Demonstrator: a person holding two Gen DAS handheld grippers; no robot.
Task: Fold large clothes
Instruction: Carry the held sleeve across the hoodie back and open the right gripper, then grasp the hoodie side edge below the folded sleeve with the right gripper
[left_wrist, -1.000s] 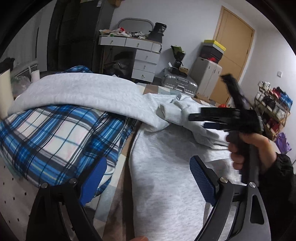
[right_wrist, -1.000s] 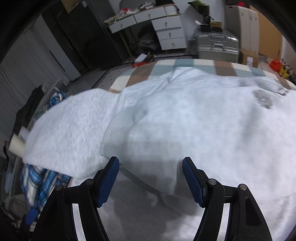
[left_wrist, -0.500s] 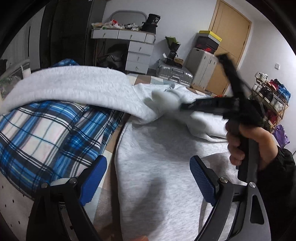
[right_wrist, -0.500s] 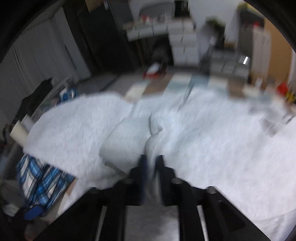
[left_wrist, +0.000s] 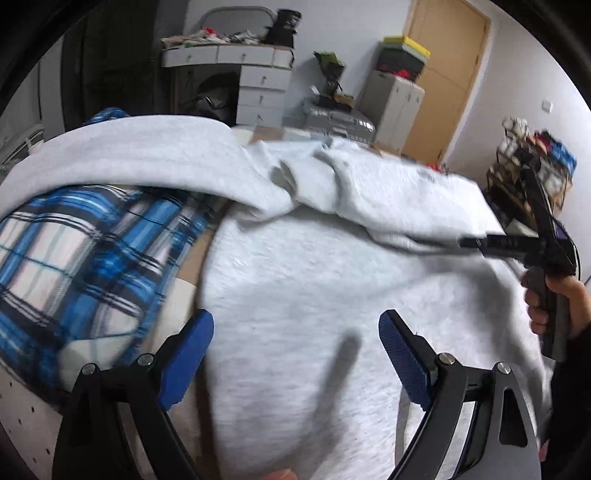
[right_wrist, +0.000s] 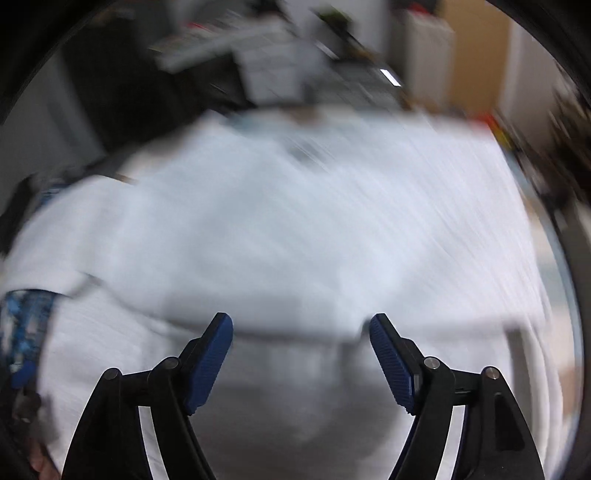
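One grey sweatshirt lies spread over the table and fills the middle of both views; one sleeve is folded across to the left, over one blue plaid cloth at the left edge. There is a dark mark on the far right part of the sweatshirt, maybe a print, but it is too blurred to read.

Two grippers are seen. The left gripper hangs over the near part of the sweatshirt with its blue fingers spread wide and nothing between them. The right gripper has just been opening; its fingers stand apart above the cloth and hold nothing. In the left view this same gripper appears at the right edge, held by a hand in a dark sleeve, partly cut off by the frame.

Far behind stand one white drawer desk, one silver suitcase, one wooden door and one shelf rack at the right. No writing can be read anywhere. The right view is strongly smeared, so the far things there are only shapes.
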